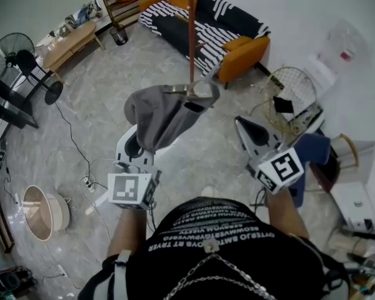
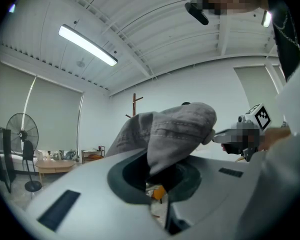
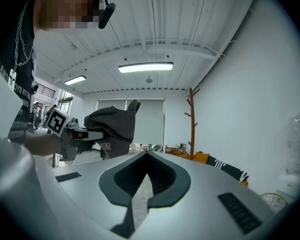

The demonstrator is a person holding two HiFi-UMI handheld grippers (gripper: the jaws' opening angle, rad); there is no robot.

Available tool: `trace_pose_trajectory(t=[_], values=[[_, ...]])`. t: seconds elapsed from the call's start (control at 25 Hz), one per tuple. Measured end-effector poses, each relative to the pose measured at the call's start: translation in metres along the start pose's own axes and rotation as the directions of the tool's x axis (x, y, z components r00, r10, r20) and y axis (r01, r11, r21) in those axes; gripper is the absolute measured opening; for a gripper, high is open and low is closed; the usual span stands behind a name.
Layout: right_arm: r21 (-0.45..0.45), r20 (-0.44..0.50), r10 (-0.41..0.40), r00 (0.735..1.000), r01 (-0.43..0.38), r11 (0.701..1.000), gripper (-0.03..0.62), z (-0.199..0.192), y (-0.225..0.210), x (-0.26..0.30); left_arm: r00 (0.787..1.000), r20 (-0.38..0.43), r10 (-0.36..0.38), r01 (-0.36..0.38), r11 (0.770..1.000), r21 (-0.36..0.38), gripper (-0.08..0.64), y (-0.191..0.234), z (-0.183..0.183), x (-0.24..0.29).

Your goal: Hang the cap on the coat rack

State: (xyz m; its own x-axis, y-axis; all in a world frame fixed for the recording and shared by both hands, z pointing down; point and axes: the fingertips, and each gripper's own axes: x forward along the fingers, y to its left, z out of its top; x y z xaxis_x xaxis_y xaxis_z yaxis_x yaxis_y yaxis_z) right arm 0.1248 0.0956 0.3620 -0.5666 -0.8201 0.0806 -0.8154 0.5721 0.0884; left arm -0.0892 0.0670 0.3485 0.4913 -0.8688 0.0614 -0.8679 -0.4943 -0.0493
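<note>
Cap (image 1: 165,114) hangs in mid-air in the head view, a grey bundle pinched at its lower edge by the left tongs (image 1: 145,147). The coat rack (image 1: 191,30) rises ahead of it, and from this steep angle its wooden pole lines up just behind the cap. The right tongs (image 1: 242,125) point forward beside the cap, apart from it.

In the left gripper view, the left tongs (image 2: 157,184) are clamped nearly closed on a fold of the cap (image 2: 175,129), which slumps over to the right. The coat rack (image 2: 135,104) shows small and well apart behind it.

In the right gripper view, the right tongs (image 3: 146,158) are closed tip to tip on nothing. The cap (image 3: 112,124) is off to the left, and the coat rack (image 3: 192,119) stands to the right with its short pegs clear.

The step in hand looks like carrying the cap to a peg. To do it well, I judge the pinch should stay firm while the cap is raised above a peg. The cap's hollow (now collapsed) should be turned downward, perhaps spread with the free right tongs, and released only once the fabric rests on the peg.
</note>
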Motion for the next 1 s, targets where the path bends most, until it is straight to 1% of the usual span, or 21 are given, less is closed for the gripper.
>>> trace_pose_trajectory(t=[0.08,0.16,0.24,0.32,0.44,0.56,0.72,0.88,1.0], values=[[-0.005,0.004,0.003,1.0,-0.003,1.0,-0.009,-0.002,-0.016,0.002,1.0,0.029,-0.006,0.007,1.0,-0.012,0.012,-0.008,0.005,0.016],[-0.003,0.006,0.003,1.0,-0.003,1.0,-0.009,-0.004,-0.032,0.003,0.999,0.042,-0.005,0.006,1.0,-0.019,0.012,-0.014,0.008,0.029],[0.013,0.003,0.005,1.0,-0.005,1.0,-0.009,-0.007,-0.047,0.004,0.999,0.041,0.0,0.001,1.0,-0.021,0.012,-0.02,0.007,0.039],[0.021,0.0,0.009,1.0,-0.009,1.0,-0.009,-0.011,-0.058,0.006,1.0,0.022,0.008,-0.007,1.0,-0.021,0.012,-0.022,0.004,0.046],[0.029,-0.005,0.02,1.0,-0.02,0.999,-0.009,-0.015,-0.063,0.015,0.999,-0.043,0.032,-0.032,0.999,-0.009,0.012,-0.013,-0.008,0.048],[0.032,-0.004,0.032,0.999,-0.032,0.999,-0.009,-0.016,-0.063,0.025,0.999,-0.026,0.045,-0.045,0.999,-0.025,0.012,-0.006,-0.008,0.051],[0.052,-0.018,0.043,0.999,-0.042,0.998,-0.009,-0.026,-0.063,0.039,0.995,-0.076,0.06,-0.061,0.998,-0.013,0.012,0.009,-0.02,0.057],[0.057,-0.014,0.029,0.999,-0.028,0.998,-0.009,-0.027,-0.073,0.058,0.997,-0.07,0.045,-0.046,0.999,-0.01,0.012,0.024,-0.02,0.077],[0.045,-0.004,0.016,1.0,-0.016,0.999,-0.009,-0.02,-0.084,0.073,0.999,-0.039,0.013,-0.014,1.0,-0.01,0.012,0.028,-0.012,0.099]])
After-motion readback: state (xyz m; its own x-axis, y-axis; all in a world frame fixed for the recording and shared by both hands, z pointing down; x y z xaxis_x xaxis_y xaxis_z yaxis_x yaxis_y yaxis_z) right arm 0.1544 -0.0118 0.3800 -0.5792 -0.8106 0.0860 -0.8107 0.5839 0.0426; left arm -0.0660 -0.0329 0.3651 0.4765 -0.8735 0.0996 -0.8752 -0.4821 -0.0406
